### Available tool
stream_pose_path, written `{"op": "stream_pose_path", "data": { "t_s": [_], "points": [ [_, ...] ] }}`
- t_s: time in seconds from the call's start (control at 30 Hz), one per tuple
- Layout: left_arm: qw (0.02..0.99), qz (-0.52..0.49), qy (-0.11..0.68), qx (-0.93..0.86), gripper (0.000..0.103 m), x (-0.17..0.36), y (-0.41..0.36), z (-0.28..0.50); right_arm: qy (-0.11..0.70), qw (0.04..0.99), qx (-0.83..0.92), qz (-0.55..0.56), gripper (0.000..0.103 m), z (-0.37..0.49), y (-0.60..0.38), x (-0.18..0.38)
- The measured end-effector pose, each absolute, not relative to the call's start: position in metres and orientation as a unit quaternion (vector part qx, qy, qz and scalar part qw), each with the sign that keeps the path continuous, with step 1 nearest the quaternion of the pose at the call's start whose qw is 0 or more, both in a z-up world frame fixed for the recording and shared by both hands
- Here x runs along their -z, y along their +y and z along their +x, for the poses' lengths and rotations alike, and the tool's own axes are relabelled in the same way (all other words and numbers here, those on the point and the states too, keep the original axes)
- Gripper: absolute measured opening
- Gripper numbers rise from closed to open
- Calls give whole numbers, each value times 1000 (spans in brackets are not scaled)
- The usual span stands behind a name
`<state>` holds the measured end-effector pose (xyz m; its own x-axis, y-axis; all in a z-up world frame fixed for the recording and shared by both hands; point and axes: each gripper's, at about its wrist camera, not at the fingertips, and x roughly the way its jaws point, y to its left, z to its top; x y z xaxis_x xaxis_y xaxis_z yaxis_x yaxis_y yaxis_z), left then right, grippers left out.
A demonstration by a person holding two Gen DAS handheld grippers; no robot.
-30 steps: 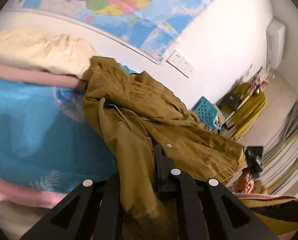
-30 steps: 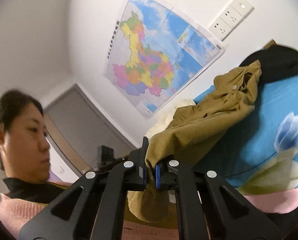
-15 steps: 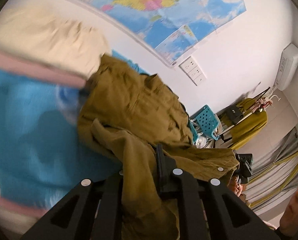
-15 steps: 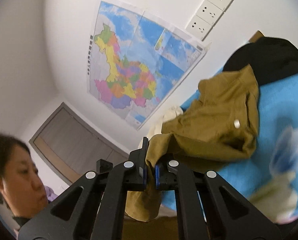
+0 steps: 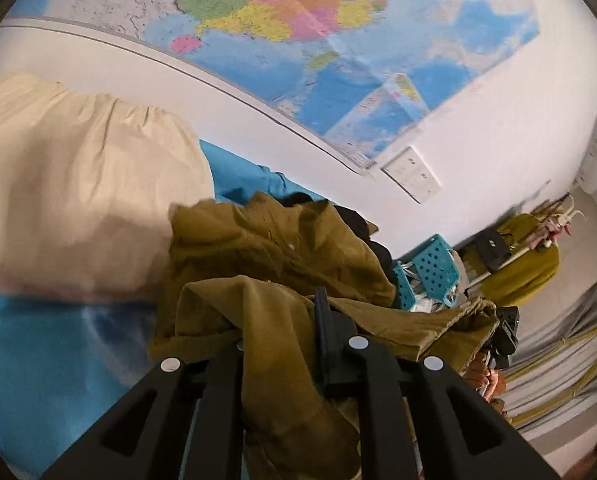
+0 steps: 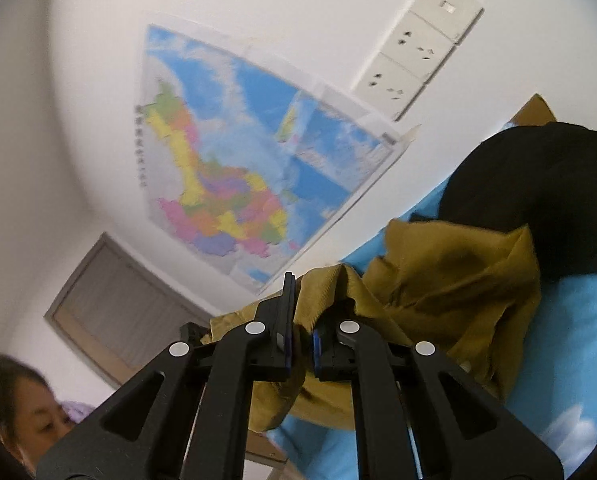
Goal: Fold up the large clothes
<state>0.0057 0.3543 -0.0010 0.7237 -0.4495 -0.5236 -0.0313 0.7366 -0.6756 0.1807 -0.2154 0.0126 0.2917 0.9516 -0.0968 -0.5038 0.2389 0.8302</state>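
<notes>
An olive-brown corduroy jacket (image 5: 266, 256) lies bunched on a blue flowered bedspread (image 5: 38, 360). My left gripper (image 5: 294, 320) is shut on a fold of it, and cloth drapes over the left finger and hides it. In the right wrist view my right gripper (image 6: 302, 320) is shut on another edge of the same jacket (image 6: 450, 280), which trails off to the right over the blue bedspread (image 6: 570, 340). Both grippers hold the cloth lifted and tilted up toward the wall.
A cream pillow (image 5: 70, 184) lies at the left. A black garment (image 6: 538, 200) lies behind the jacket. A wall map (image 5: 298, 40) and sockets (image 6: 418, 56) are on the white wall. A teal basket (image 5: 430, 272) and a clothes rack (image 5: 526, 256) stand at the right. The person's face (image 6: 30, 412) is lower left.
Both grippers have swung forward and upward with the jacket. The garment has bunched up toward the wall and covers less of the bedspread. The views now tilt more to the wall.
</notes>
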Motion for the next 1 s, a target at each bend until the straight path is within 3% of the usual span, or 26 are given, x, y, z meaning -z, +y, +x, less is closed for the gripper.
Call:
{"op": "stream_pose_path", "data": {
  "t_s": [0.67,0.93,1.0],
  "points": [
    [827,-355,433,43,16,58,379,126,448,722,-385,361,9,311,-162,67],
    [825,-351,443,27,17,68,380,138,459,725,-376,351,18,318,-155,73],
    [823,-353,444,24,17,70,379,141,456,725,-379,351,32,317,-154,69]
  ]
}}
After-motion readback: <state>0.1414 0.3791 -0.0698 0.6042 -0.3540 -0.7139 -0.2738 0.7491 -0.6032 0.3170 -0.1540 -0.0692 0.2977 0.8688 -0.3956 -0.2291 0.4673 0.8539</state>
